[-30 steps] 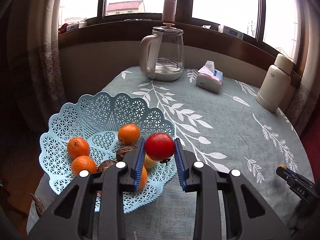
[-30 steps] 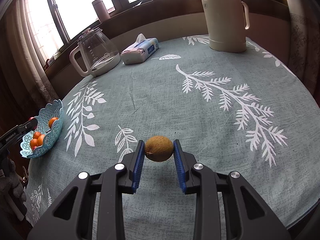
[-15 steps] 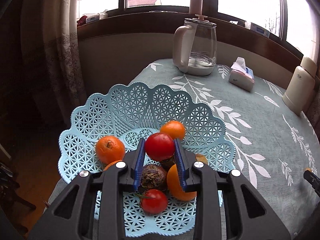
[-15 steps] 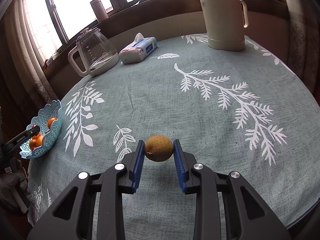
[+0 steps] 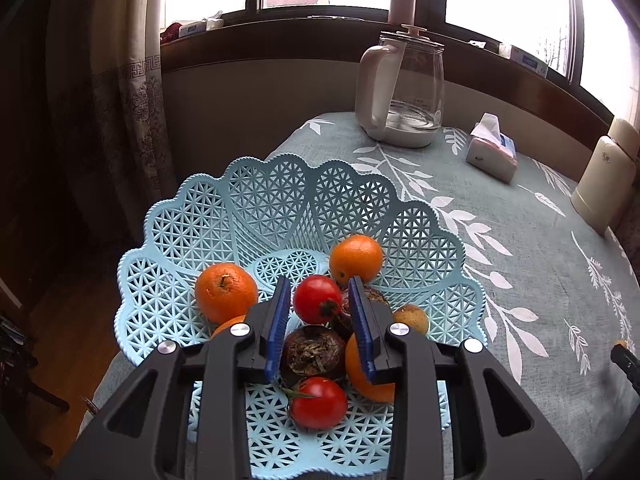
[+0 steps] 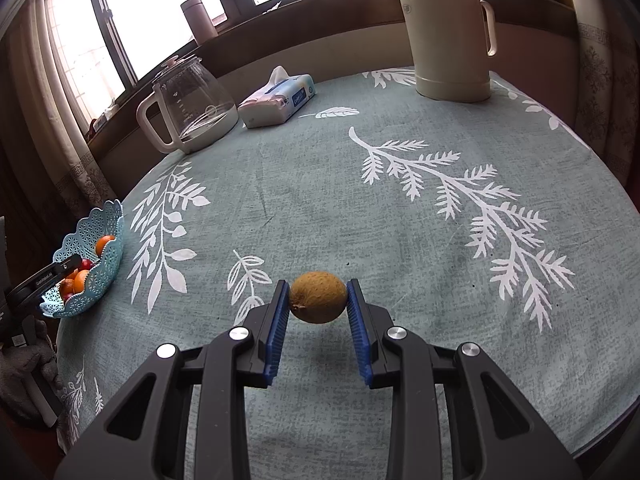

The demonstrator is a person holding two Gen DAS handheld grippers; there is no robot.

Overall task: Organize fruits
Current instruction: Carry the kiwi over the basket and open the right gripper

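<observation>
Left wrist view: left gripper (image 5: 319,300) sits over the light-blue lattice fruit basket (image 5: 256,200), which stands at the table's near-left edge. Blue pads (image 5: 277,322) stand slightly wider than a red tomato (image 5: 317,299) lying between them; a thin gap shows on each side, so the tomato appears released onto the pile, contact uncertain. Basket contents: an orange (image 5: 225,292) at left, a second orange (image 5: 356,258) at the back, a third orange (image 5: 370,376) partly behind the right finger, a dark brown rough-skinned fruit (image 5: 312,354), a second tomato (image 5: 319,403) at the front, a small yellowish fruit (image 5: 411,318) at right. Glass kettle (image 5: 402,92), tissue pack (image 5: 492,154) and cream thermos (image 5: 604,182) stand farther back on the leaf-print tablecloth (image 5: 520,280).

Right wrist view: right gripper (image 6: 318,300) clamps a brown kiwi (image 6: 318,297) between both pads, lifted clear of the cloth, shadow below. Basket is well apart, at far left.
</observation>
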